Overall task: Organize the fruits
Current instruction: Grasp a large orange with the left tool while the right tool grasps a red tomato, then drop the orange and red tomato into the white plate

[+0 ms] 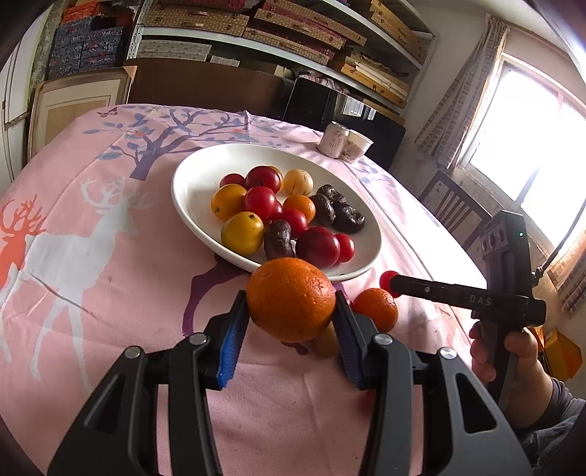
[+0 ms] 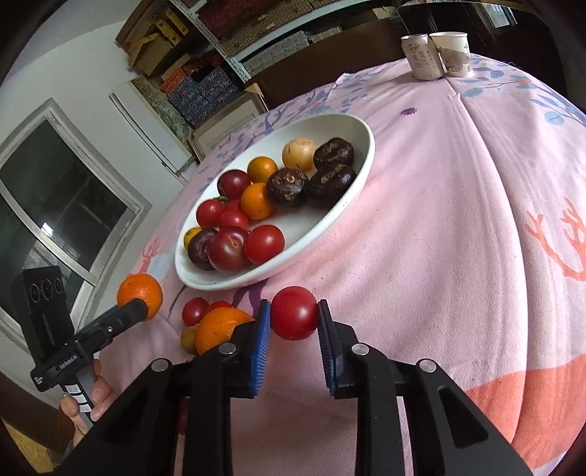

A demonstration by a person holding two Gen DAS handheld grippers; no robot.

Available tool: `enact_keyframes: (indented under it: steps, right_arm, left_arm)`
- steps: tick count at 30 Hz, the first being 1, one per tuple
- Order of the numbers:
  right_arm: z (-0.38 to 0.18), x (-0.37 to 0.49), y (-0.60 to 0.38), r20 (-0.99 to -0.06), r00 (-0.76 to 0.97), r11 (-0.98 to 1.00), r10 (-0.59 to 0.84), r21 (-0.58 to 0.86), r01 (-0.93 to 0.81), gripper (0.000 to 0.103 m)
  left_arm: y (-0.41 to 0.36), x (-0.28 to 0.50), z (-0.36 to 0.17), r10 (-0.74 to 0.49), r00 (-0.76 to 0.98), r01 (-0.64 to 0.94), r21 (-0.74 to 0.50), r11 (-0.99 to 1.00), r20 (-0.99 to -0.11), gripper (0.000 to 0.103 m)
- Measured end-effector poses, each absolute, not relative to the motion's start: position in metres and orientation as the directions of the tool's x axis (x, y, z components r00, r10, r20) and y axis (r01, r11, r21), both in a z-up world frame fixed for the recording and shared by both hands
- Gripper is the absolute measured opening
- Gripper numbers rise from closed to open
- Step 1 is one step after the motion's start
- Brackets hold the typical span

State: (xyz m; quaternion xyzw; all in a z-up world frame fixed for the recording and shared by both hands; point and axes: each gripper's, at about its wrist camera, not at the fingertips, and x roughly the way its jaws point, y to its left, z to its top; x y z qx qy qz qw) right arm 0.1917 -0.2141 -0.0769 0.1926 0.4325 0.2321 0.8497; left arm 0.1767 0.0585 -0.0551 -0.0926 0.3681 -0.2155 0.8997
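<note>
My left gripper [image 1: 291,311] is shut on a large orange [image 1: 291,298], held just above the cloth in front of the white plate [image 1: 190,172]. The plate holds several red, yellow and dark fruits. My right gripper [image 2: 294,315] is shut on a red tomato [image 2: 294,313] near the plate's front rim [image 2: 360,131]. In the left wrist view the right gripper's finger [image 1: 428,289] reaches in from the right with the tomato [image 1: 386,280] at its tip. A second orange [image 1: 377,307] and a yellowish fruit [image 1: 326,342] lie on the cloth between the grippers. In the right wrist view a small red tomato [image 2: 194,310] lies there too.
A pink tablecloth [image 1: 110,263] with deer and tree print covers the table. A can [image 2: 421,56] and a paper cup [image 2: 452,53] stand at the far edge. Shelves of boxes [image 1: 293,33], a chair [image 1: 450,205] and a window [image 1: 531,139] surround the table. A person's hand [image 1: 512,355] grips the right tool.
</note>
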Motion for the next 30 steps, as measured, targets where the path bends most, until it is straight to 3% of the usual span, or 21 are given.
enact_keyframes:
  steps: [11, 21, 23, 26, 30]
  right_arm:
    - [-0.029, 0.224, -0.217, -0.589, 0.558, 0.799, 0.584, 0.537, -0.270, 0.026]
    - [-0.030, 0.319, -0.182, -0.642, 0.542, 0.828, 0.541, 0.521, -0.209, 0.029]
    - [-0.035, 0.324, -0.183, -0.650, 0.545, 0.831, 0.530, 0.526, -0.180, 0.047]
    - [-0.033, 0.309, -0.192, -0.621, 0.575, 0.823, 0.533, 0.537, -0.184, 0.050]
    - [-0.034, 0.266, -0.201, -0.602, 0.568, 0.811, 0.561, 0.536, -0.233, 0.051]
  left_arm:
    - [0.045, 0.208, -0.029, -0.431, 0.657, 0.329, -0.280, 0.902, -0.619, 0.045]
    - [0.023, 0.298, -0.014, -0.322, 0.659, 0.254, -0.201, 0.946, -0.680, 0.045]
    - [0.026, 0.304, -0.016, -0.302, 0.655, 0.220, -0.208, 0.953, -0.693, 0.053]
    - [0.037, 0.291, -0.011, -0.312, 0.677, 0.204, -0.238, 0.950, -0.666, 0.075]
    - [0.042, 0.250, -0.008, -0.332, 0.681, 0.241, -0.228, 0.943, -0.652, 0.079]
